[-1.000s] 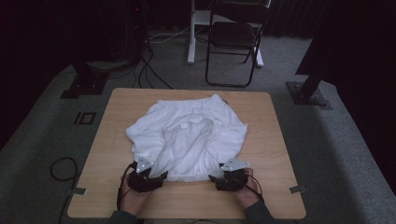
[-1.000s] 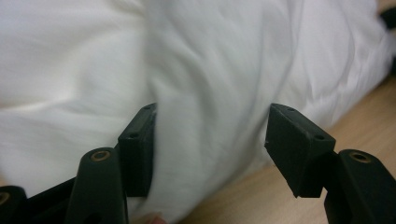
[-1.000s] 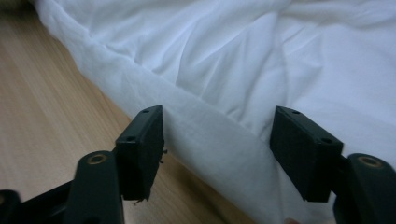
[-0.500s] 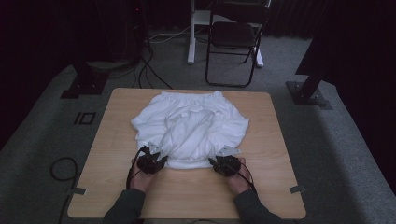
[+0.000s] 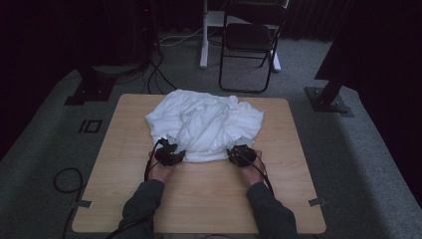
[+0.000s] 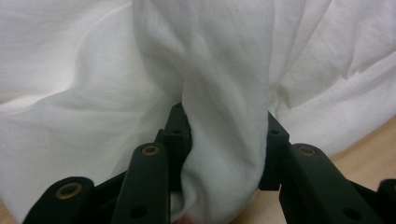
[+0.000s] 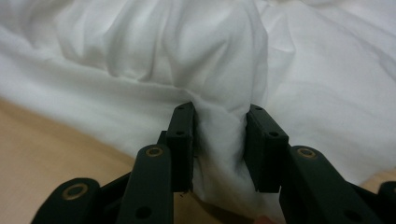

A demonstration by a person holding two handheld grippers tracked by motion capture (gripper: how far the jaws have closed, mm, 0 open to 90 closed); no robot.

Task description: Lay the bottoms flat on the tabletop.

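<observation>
Both grippers' jaws, just eased, apparently still pinch folds of the white cloth (image 5: pixel 204 124) between them.

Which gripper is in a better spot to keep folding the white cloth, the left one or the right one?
Neither, really. The left gripper and right gripper each have a bunch of the white cloth between their jaws at its near edge. The jaws have just been opening a little. If I must pick: left, since its bunch looks thicker.
</observation>
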